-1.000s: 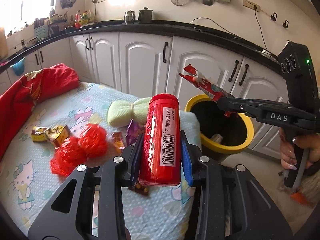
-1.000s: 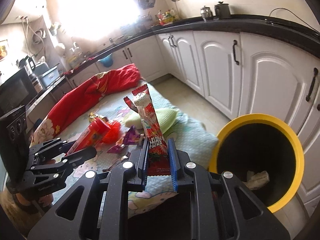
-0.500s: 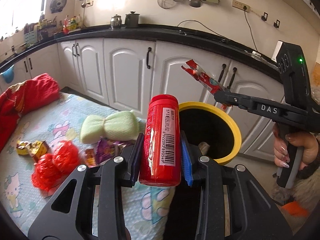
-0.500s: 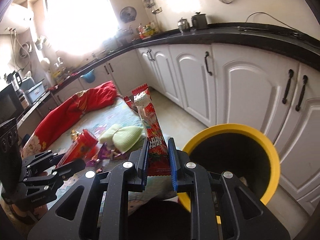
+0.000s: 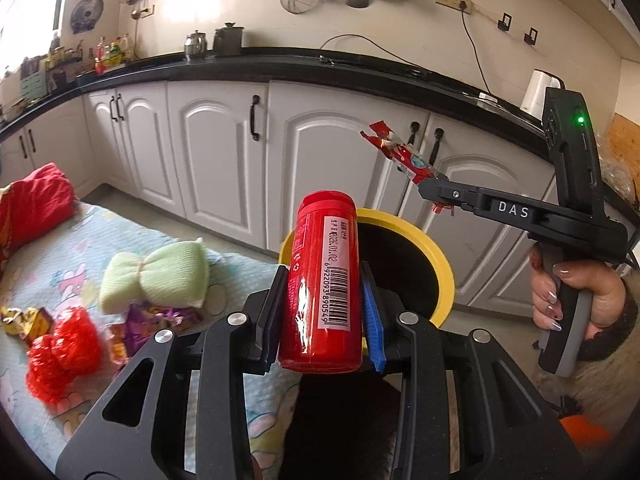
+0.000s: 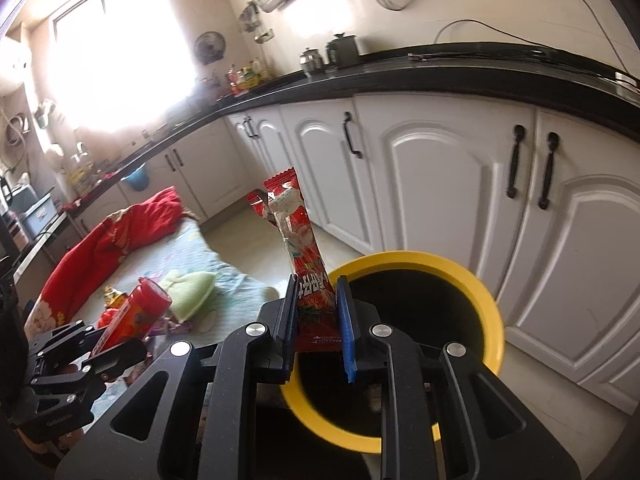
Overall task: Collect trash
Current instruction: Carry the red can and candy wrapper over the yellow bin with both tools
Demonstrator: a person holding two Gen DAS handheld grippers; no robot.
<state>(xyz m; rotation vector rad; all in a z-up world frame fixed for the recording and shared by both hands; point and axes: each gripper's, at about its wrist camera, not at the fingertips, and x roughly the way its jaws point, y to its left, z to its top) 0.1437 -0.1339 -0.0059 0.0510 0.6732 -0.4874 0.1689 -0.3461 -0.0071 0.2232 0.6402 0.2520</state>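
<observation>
Red canister (image 5: 324, 280) upright in left tool (image 5: 320, 308), over yellow bin (image 5: 440, 264)

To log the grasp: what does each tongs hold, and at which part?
Left tongs: red can, gripped on its lower sides. Right tongs: red wrapper, gripped near its bottom end.

A bin (image 5: 436, 256) stands on the kitchen floor before the cabinets (image 5: 216, 160), just beside the near corner of a mat (image 5: 60, 240). From the bin, a rolled cloth (image 5: 156, 276) lies on the mat at nine o'clock, with wrappers (image 5: 160, 320) and mesh balls (image 5: 60, 352) beyond at eight. A folded blanket (image 5: 36, 204) sits at the mat's far end, ten o'clock. Kettles (image 5: 212, 42) stand on the counter (image 5: 360, 68) behind.
</observation>
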